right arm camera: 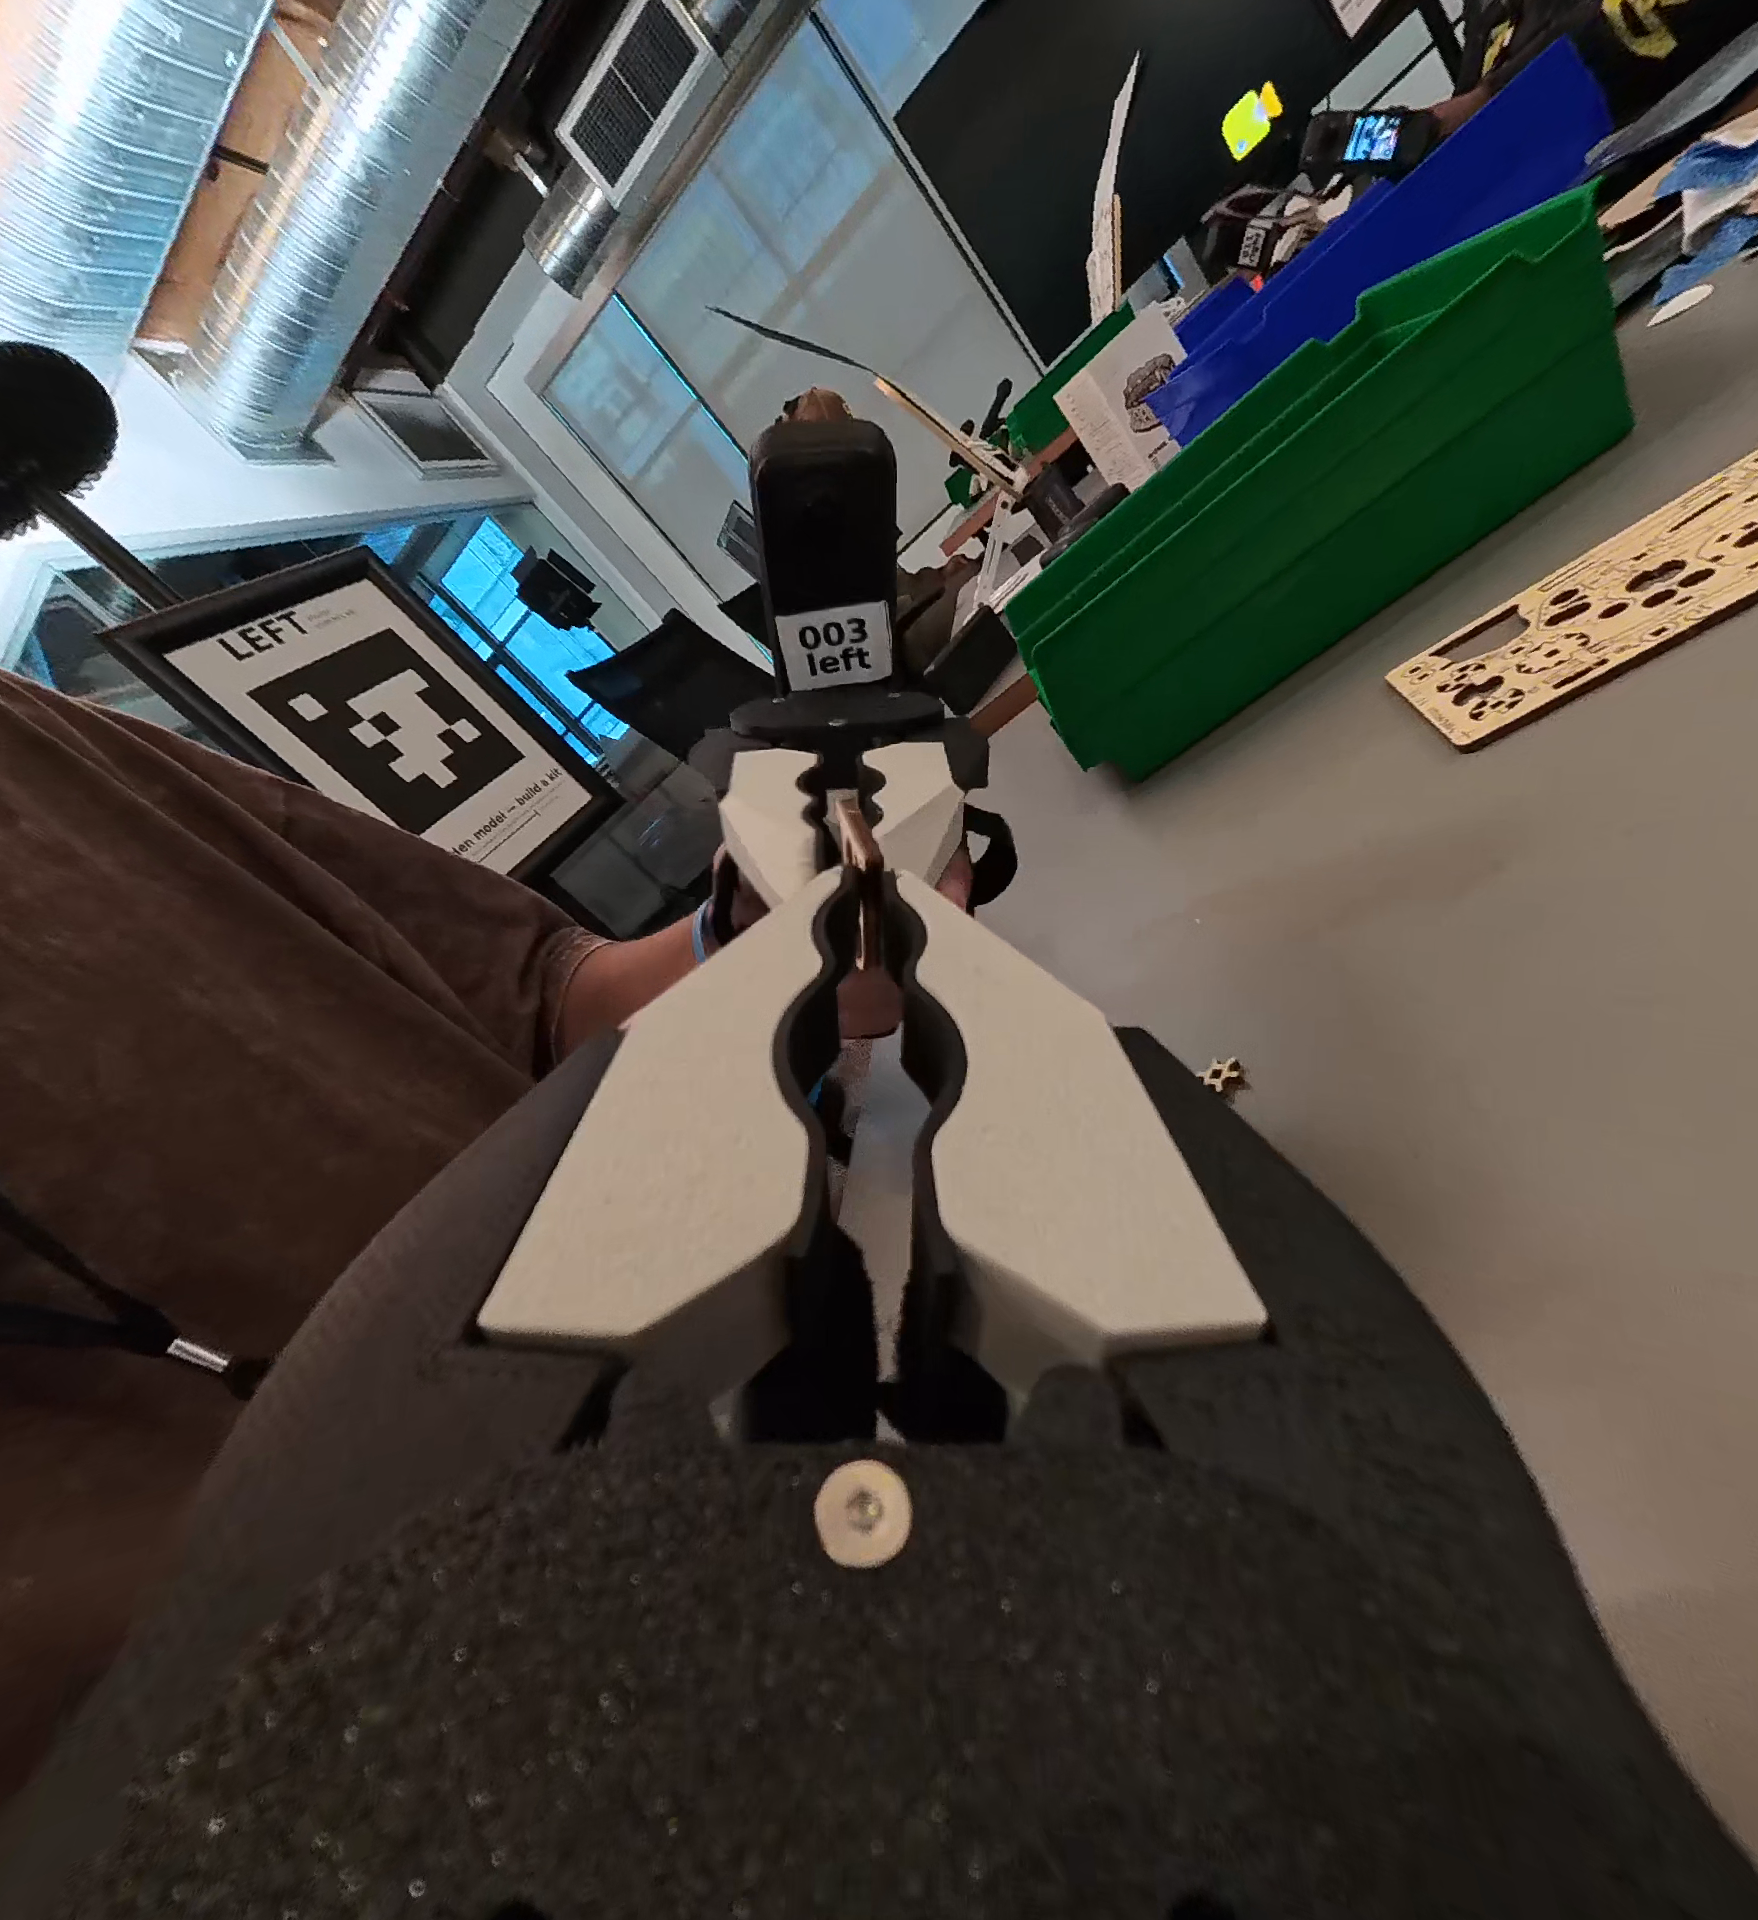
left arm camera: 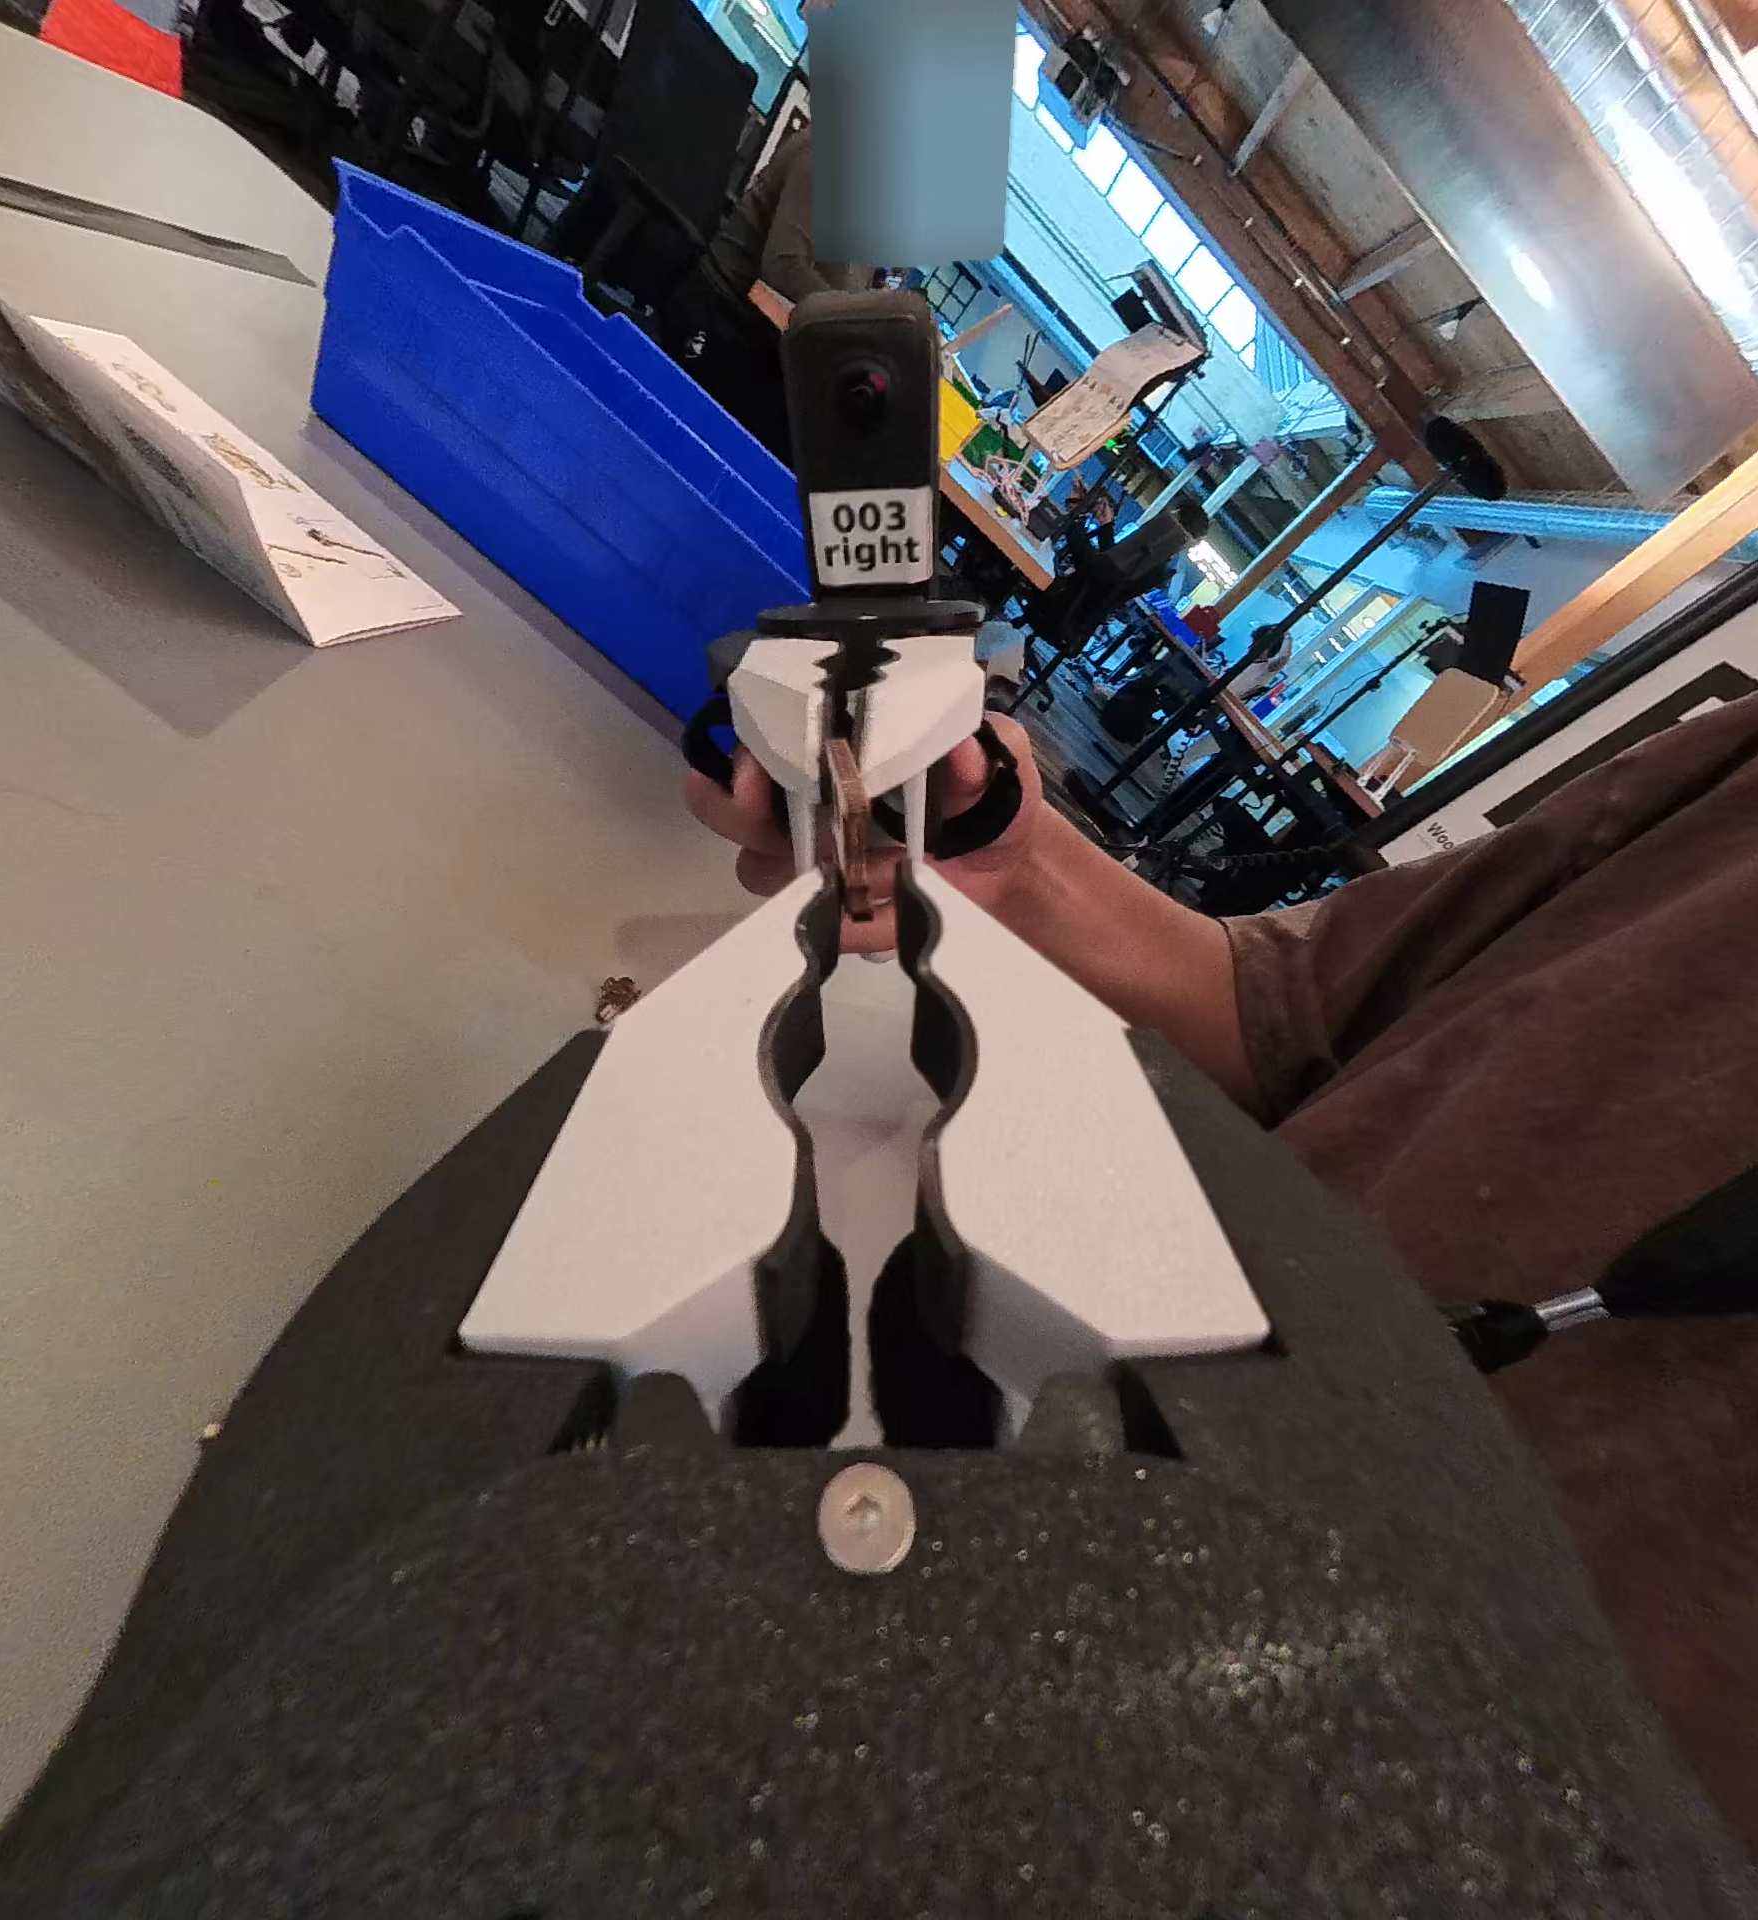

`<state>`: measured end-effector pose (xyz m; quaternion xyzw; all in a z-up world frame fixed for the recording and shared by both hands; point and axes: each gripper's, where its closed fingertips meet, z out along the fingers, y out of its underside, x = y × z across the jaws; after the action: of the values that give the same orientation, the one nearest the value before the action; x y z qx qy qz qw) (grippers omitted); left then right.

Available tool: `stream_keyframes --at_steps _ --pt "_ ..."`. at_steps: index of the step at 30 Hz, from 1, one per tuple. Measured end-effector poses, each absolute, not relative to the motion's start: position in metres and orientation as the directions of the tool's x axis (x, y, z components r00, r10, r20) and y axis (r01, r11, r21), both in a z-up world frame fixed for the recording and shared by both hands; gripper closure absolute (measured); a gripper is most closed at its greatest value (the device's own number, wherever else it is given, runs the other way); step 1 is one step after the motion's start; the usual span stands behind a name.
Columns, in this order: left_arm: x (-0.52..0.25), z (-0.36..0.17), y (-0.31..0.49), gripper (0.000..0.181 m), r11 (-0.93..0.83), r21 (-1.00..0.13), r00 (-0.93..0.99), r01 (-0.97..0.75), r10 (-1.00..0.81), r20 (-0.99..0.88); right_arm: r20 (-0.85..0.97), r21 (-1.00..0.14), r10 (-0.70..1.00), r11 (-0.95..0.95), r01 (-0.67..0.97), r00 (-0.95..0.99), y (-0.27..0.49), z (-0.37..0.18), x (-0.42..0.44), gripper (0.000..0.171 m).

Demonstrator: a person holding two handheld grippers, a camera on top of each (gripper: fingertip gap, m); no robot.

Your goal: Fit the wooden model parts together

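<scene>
wooden model part (left arm camera: 847,831) pinched edge-on between both grippers' jaws, seemingly one piece, above grey table (left arm camera: 231,935).

Each camera sits just behind its own gripper's fingers, looking forward along them, tilted, close over the grey table (left arm camera: 127,935). The two face each other nearly head-on: the left wrist view fills its middle with the right gripper (left arm camera: 859,831), the right wrist view with the left gripper (right arm camera: 859,862). Both share the thin wooden part (left arm camera: 847,831) between the tips.
</scene>
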<state>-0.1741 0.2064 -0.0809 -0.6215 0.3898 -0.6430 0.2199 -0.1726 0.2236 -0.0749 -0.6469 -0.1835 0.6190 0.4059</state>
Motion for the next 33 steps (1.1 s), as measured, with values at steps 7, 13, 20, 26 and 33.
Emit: stream_keyframes --at_steps 7,13,20,26,33 --pt "-0.174 -0.087 0.211 0.179 -0.592 -0.779 -0.093 -0.206 -0.781 0.618 -0.634 -0.772 0.746 -0.591 -0.234 0.205 0.225 -0.080 -0.171 0.168" --pt "-0.181 -0.093 0.238 0.179 -0.585 -0.796 0.073 -0.156 -0.810 0.581 -0.555 -0.832 0.733 -0.490 -0.260 0.394 0.242 -0.073 -0.147 0.149" --pt "-0.212 -0.093 0.264 0.180 -0.534 -0.845 0.351 -0.032 -0.797 0.491 -0.201 -0.918 0.619 -0.389 0.073 0.759 0.216 -0.128 -0.098 0.138" --pt "-0.215 -0.100 0.259 0.179 -0.463 -0.882 0.385 -0.087 -0.832 0.399 -0.034 -0.832 0.628 -0.448 0.326 0.778 0.185 -0.195 -0.101 0.140" --pt "-0.204 -0.109 0.243 0.180 -0.479 -0.865 0.309 -0.148 -0.853 0.420 0.042 -0.786 0.692 -0.422 0.452 0.720 0.199 -0.207 -0.090 0.156"
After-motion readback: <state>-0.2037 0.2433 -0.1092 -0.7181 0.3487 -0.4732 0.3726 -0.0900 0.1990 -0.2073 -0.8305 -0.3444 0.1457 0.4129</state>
